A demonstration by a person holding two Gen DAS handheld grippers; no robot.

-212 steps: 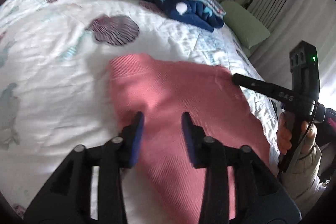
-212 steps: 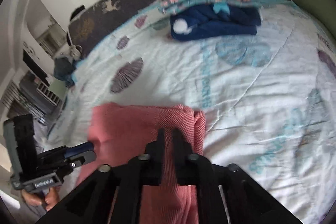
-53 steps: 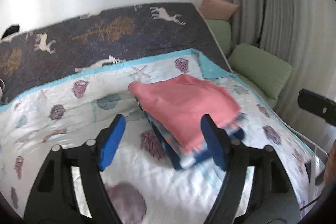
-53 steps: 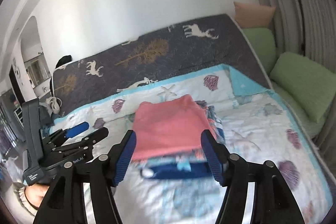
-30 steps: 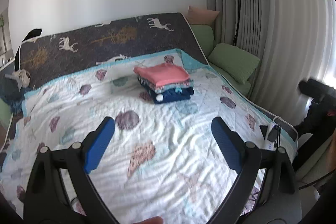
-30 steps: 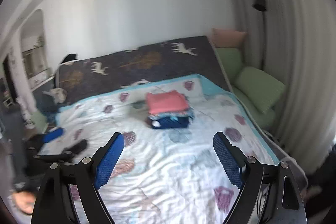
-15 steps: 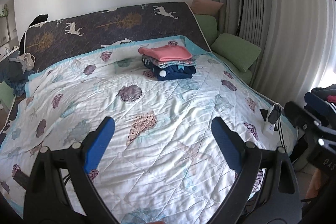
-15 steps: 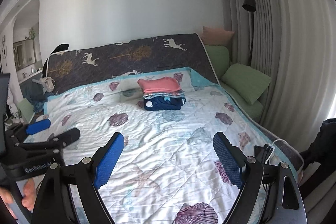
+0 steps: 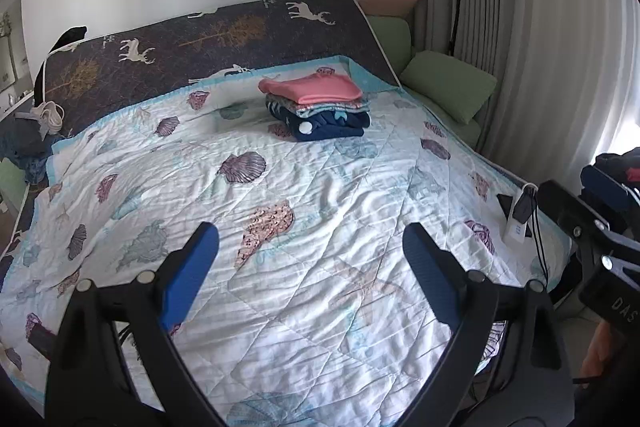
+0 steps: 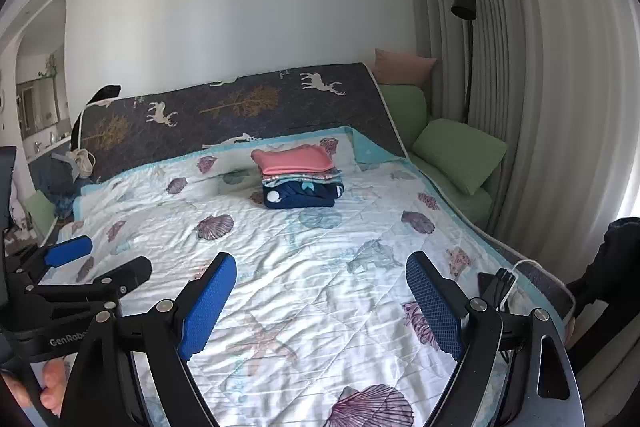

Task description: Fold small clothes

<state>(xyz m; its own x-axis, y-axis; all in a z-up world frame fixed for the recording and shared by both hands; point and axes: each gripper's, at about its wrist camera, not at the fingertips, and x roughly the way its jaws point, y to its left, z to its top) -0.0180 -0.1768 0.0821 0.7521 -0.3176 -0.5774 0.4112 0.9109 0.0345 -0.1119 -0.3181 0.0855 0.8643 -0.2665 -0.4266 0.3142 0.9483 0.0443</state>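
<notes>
While both tongs hang above the near edge of the bed, the wide white quilt printed with shells and starfish [image 9: 320,187] lies bare across most of the mattress, and behind it the dark headboard cover with white deer and gold trees [image 9: 224,31] runs along the far edge. Toward that far edge, near the right corner, sits the stack of folded small clothes [image 9: 316,105], with a folded coral-pink knit garment [image 9: 316,87] on top, patterned pieces under it and a navy one at the bottom touching the quilt. No loose garment shows on the bed in either view, so the folding looks finished or between pieces. Left tongs [image 9: 312,263] are spread wide with nothing between the blue pads, and right tongs [image 10: 320,301] stand equally wide and empty. If another piece is to be folded, it would best be laid flat on the bare middle of the quilt, well apart from the stack, with each pair of tongs taking one corner so the edges meet squarely. A white charger with its cable [image 9: 518,219] lies at the right edge and should be kept out of the cloth.
</notes>
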